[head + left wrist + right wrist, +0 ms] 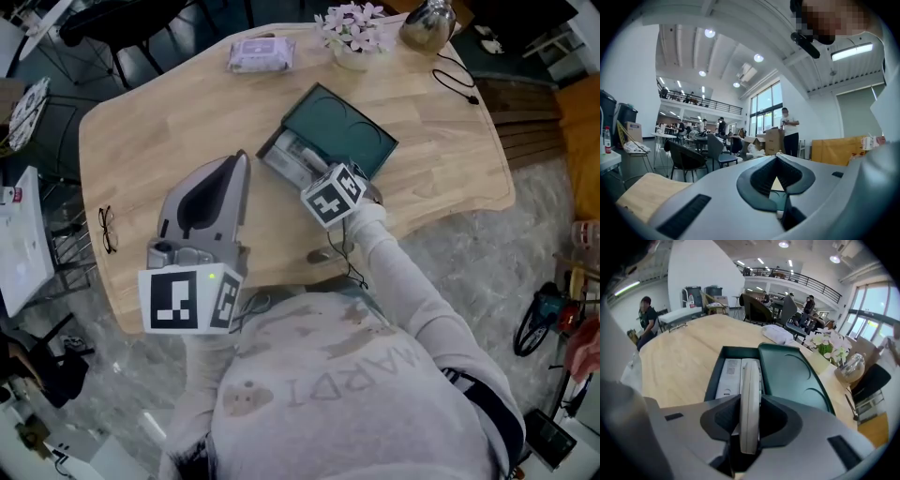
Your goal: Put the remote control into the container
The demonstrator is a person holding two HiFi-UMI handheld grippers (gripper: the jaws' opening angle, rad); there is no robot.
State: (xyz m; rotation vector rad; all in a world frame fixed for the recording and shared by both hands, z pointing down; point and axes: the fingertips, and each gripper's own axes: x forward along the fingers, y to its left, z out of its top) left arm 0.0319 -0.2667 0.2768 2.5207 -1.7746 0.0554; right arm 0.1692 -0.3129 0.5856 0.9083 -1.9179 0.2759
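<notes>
Remote control, slim and pale grey, stands on its long edge clamped between the right tongs, whose dark pads press on its two flat faces. Its far end reaches over the open compartment of the dark green rectangular container; whether it touches anything inside, I cannot tell. In that compartment, just at 9 o'clock of the held remote, lies a pale flat device with a printed label. The container's dark green lid with two round impressions lies open at 3 o'clock of the compartment. From the head view, the container sits near the middle of the light wooden surface, with the right tongs' marker cube at its 6 o'clock edge and a grey sleeve running back toward the person. The left tongs are at 8 o'clock of the container and well apart from it, their tips together with nothing between them; their own camera looks out into the room, not down at the surface. A pale lilac packet of wipes rests at 11 o'clock of the container, a small pot of pale pink flowers at 12 o'clock, and a rounded glass vessel at 1 o'clock. Thin black-rimmed eyeglasses lie near the surface's edge at 9 o'clock of the left tongs.
</notes>
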